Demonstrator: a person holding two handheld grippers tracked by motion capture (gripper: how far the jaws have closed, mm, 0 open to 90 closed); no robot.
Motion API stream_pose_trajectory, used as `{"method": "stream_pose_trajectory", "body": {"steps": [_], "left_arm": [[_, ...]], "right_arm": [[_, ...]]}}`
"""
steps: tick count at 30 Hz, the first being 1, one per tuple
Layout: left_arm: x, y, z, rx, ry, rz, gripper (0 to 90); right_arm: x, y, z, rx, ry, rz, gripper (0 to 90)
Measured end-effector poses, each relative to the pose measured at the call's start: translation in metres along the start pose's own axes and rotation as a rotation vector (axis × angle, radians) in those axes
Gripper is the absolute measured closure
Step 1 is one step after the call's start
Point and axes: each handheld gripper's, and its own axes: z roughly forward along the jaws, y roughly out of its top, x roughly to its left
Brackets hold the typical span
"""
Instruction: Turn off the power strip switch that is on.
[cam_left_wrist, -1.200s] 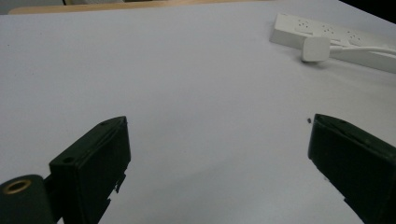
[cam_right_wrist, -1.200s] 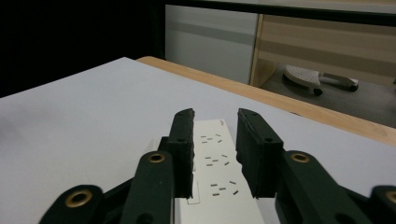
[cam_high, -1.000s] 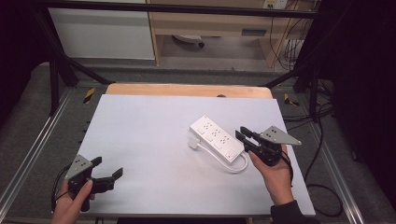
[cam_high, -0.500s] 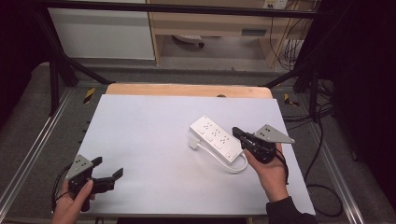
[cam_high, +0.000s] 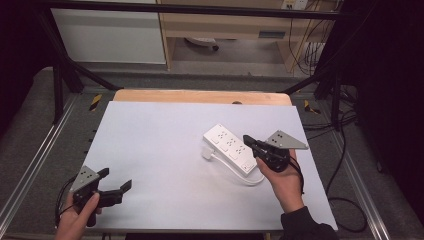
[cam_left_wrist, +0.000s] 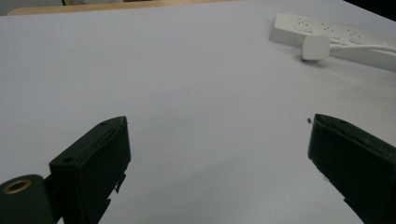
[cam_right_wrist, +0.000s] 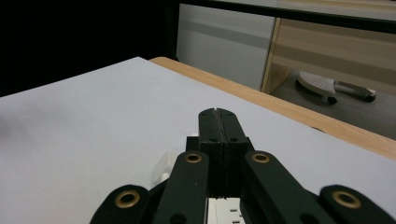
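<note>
White power strip (cam_high: 230, 148) lies right of centre on your grey table (cam_high: 165, 145), plug (cam_high: 207, 151) beside it. Your right gripper (cam_high: 246, 140), just clenched empty, sits over its near end; left gripper (cam_high: 116, 179) gapes, well apart.

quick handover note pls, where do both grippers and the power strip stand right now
Right gripper: jaws shut with nothing between them, having just closed; tips over the near end of the power strip.
Left gripper: open, holding nothing, at the table's near left corner.
Power strip lies flat right of centre, its plug and cord beside it.
Done: nothing gripped or plugged in.
Left: all handling of the strip.
</note>
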Motion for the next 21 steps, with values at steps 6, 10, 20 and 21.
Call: {"method": "stream_pose_trajectory", "body": {"steps": [6,10,20,21], "left_arm": [[0.0,0.0,0.0,0.0,-0.001,-0.002,5.7],[0.0,0.0,0.0,0.0,0.0,-0.001,5.6],[0.0,0.0,0.0,-0.001,-0.002,-0.001,5.7],[0.0,0.0,0.0,-0.001,-0.002,-0.001,5.6]], "right_arm": [[0.002,0.001,0.006,0.01,0.009,-0.002,90.0],[0.006,-0.001,0.016,0.028,0.024,-0.016,90.0],[0.012,-0.004,0.028,0.044,0.045,-0.018,90.0],[0.012,-0.004,0.029,0.046,0.046,-0.021,90.0]]}}
